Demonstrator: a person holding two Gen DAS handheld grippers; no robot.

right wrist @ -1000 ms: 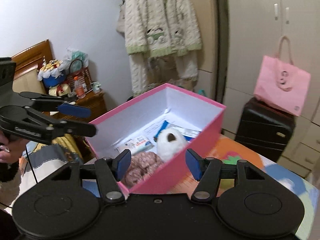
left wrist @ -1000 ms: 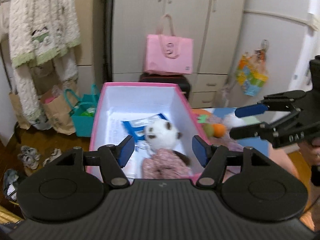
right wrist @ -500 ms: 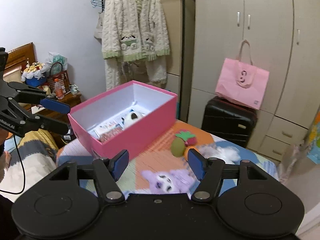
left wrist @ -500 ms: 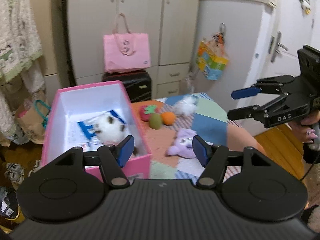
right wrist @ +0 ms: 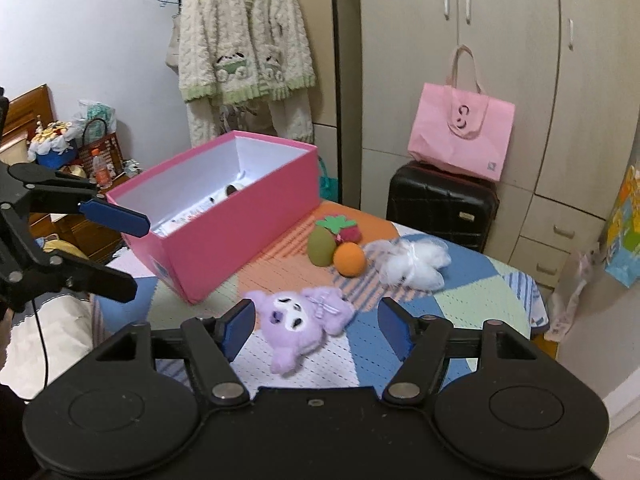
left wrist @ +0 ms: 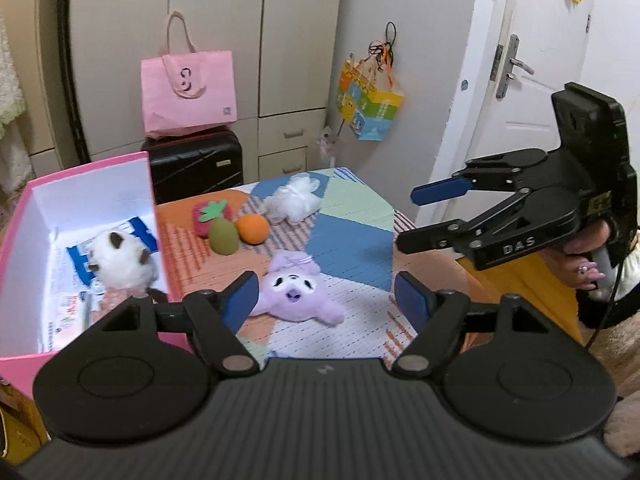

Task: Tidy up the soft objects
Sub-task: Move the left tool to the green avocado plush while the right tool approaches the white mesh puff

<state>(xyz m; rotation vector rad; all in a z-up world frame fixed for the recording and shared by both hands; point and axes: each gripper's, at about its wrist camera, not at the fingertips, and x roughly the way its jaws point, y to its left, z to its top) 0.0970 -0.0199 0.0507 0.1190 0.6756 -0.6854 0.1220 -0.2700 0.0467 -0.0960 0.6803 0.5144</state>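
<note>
Home bedroom; fitted wardrobe point(right wrist: 500, 60); fleece cardigan point(right wrist: 244, 40) on hanger; black suitcase point(right wrist: 440, 204); wooden headboard point(right wrist: 24, 112); patchwork-covered bed point(right wrist: 460, 292).

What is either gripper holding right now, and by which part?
Nothing. The left gripper and right gripper are both open and empty; the purple plush toy lies loose on the patchwork table.

From the right wrist view the pink box point(right wrist: 240, 216) hid nearly all of the white plush point(right wrist: 230, 190) behind its near wall; only a scrap showed. The left gripper point(right wrist: 134, 254) was cut off by the left edge. In the left wrist view the left finger point(left wrist: 240, 296) covered the purple plush point(left wrist: 294, 290) at its left side, and the box's left wall ran out of frame.
</note>
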